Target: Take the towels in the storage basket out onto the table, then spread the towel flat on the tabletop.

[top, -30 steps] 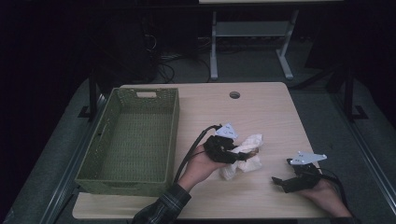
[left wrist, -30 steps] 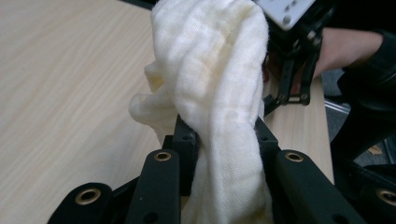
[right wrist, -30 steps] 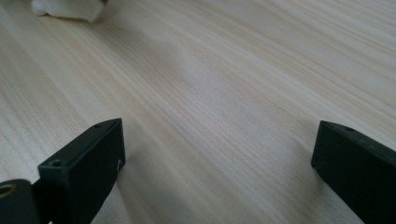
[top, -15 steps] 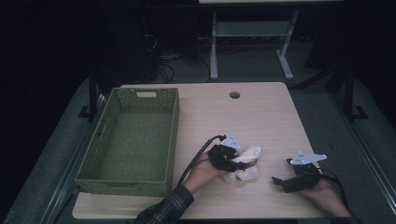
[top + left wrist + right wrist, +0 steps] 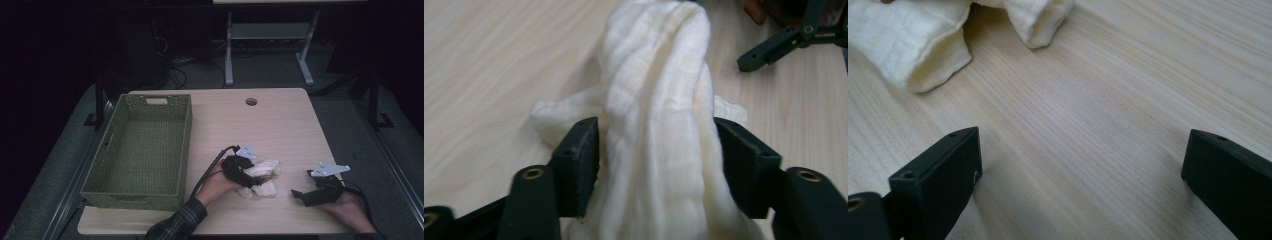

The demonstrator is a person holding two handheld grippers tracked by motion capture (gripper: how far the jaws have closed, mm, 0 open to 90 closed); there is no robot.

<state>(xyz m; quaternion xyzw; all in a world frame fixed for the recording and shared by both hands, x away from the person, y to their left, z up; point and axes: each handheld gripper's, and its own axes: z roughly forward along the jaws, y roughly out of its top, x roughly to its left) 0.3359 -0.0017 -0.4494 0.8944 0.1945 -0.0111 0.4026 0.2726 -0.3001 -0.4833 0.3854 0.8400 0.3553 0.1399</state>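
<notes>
Cloth [image 5: 656, 125] is lying bunched on the table [image 5: 280, 125], right of the basket [image 5: 145, 145]; the left gripper [image 5: 656, 150] is squeezing it, while the right gripper [image 5: 1078, 170] is resting nearby, jaws spread.

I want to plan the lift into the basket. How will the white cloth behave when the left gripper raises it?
The white cloth looks soft and bunched between the left gripper jaws, so it will probably droop. Its loose folds lying on the table may trail behind. It seems light and unlikely to slip.
</notes>
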